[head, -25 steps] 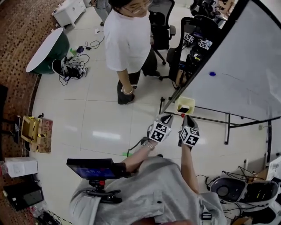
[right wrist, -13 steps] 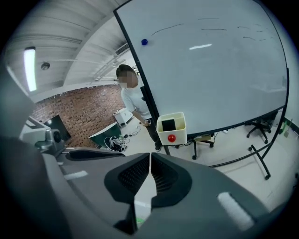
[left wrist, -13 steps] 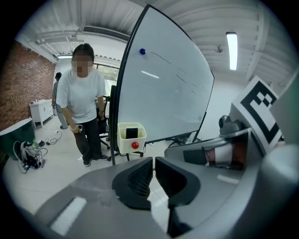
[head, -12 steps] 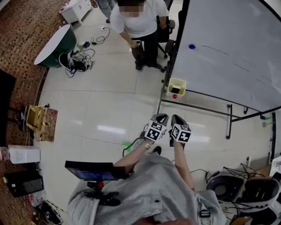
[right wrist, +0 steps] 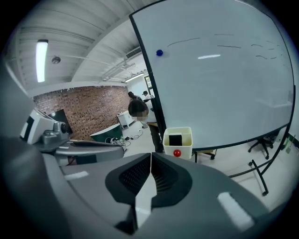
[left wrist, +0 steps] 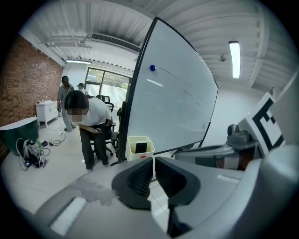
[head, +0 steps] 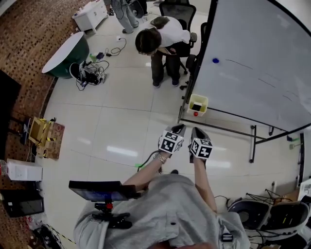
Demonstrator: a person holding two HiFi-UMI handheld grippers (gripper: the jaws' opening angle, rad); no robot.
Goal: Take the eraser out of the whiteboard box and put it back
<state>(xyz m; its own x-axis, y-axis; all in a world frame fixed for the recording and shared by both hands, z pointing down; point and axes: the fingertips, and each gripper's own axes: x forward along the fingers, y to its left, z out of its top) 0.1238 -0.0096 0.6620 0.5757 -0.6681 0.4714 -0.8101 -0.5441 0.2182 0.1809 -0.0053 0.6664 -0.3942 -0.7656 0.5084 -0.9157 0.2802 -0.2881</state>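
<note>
A yellow whiteboard box [head: 198, 100] hangs at the lower left corner of the whiteboard [head: 252, 73], with the black eraser [head: 196, 107] standing inside it and a red knob [head: 196, 114] on its front. My left gripper [head: 179, 129] and right gripper [head: 195, 131] hover side by side over the floor, short of the box, both pointing at it. Neither touches it. In the left gripper view the box [left wrist: 140, 146] and eraser [left wrist: 141, 148] sit beyond the left gripper [left wrist: 153, 163], which is shut and empty. The right gripper [right wrist: 151, 161] is shut and empty below the box [right wrist: 178, 141].
A person [head: 160, 39] bends over beside an office chair [head: 177, 9] left of the whiteboard. The whiteboard stand's legs [head: 252, 141] run along the floor at right. A green round table [head: 68, 53], cables [head: 90, 73] and a cardboard box [head: 41, 138] lie at left.
Both grippers have drawn back a little from the yellow box, which now sits farther ahead. The person by the whiteboard has stepped away toward the chair and bent over.
</note>
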